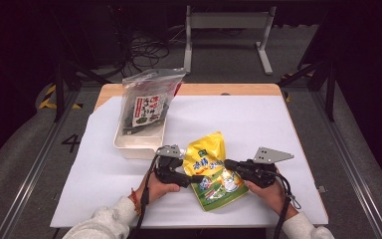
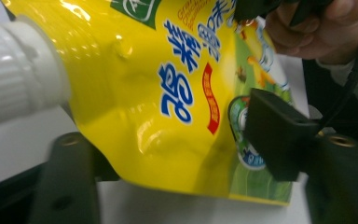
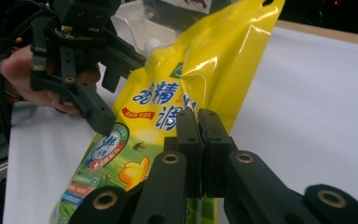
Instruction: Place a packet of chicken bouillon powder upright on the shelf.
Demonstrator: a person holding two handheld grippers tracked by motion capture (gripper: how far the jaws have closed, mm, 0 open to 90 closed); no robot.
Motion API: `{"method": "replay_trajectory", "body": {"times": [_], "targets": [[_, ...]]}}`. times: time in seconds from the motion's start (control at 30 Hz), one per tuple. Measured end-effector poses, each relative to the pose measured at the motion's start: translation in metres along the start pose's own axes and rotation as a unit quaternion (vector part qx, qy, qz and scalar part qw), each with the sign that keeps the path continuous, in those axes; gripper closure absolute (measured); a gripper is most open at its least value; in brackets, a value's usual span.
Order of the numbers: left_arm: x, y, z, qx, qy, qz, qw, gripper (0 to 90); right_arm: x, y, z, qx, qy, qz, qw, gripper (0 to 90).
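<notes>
Yellow pouch (image 1: pixel 212 169) sits at table's near middle, between your grippers, long axis running away from you, top end far. Your right gripper (image 1: pixel 227 163) pinches pouch's right edge, jaws clamped. Your left gripper (image 1: pixel 199 178) straddles left edge, jaws part-open; contact unclear. White cap (image 2: pixel 18 79) near left jaw.

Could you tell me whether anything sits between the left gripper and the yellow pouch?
Nothing visible does. The left gripper already straddles the yellow pouch near its white cap, while the right gripper pinches the pouch's opposite edge.
</notes>
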State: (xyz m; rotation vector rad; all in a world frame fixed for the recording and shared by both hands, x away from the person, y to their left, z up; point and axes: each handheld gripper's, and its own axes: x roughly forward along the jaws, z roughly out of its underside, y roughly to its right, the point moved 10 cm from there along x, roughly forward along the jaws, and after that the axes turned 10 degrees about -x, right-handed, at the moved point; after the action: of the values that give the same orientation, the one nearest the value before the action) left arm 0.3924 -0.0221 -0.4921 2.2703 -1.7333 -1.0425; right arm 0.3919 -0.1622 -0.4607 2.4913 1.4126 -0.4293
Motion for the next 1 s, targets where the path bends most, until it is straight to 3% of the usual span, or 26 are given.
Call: {"method": "replay_trajectory", "body": {"times": [0.07,0.13,0.33,0.5,0.73,0.9,1.0], "targets": [[-0.008,0.005,-0.007,0.017,0.02,-0.001,0.9997,50.4,0.0,-0.002,-0.005,-0.005,0.007,0.005,0.9999,88.0],[-0.019,0.01,-0.015,0.031,0.045,0.008,0.9985,66.1,-0.002,-0.004,-0.01,-0.003,0.018,0.005,0.9998,88.0],[-0.039,0.025,-0.029,0.074,0.074,0.013,0.9944,84.4,-0.006,-0.01,-0.026,-0.006,0.047,0.012,0.9988,88.2],[-0.05,0.029,-0.033,0.104,0.073,0.005,0.9919,85.8,-0.008,-0.017,-0.033,-0.015,0.055,0.007,0.9984,89.9],[-0.059,0.032,-0.037,0.119,0.078,-0.001,0.9897,85.9,-0.003,-0.028,-0.032,-0.038,0.037,0.006,0.9986,83.1],[-0.063,0.032,-0.037,0.137,0.068,-0.005,0.9883,85.9,-0.004,-0.026,-0.028,-0.031,0.028,0.007,0.9991,75.7],[-0.054,0.03,-0.028,0.143,0.052,-0.009,0.9884,85.7,0.0,-0.022,-0.019,-0.023,0.014,0.013,0.9996,70.6]]}}
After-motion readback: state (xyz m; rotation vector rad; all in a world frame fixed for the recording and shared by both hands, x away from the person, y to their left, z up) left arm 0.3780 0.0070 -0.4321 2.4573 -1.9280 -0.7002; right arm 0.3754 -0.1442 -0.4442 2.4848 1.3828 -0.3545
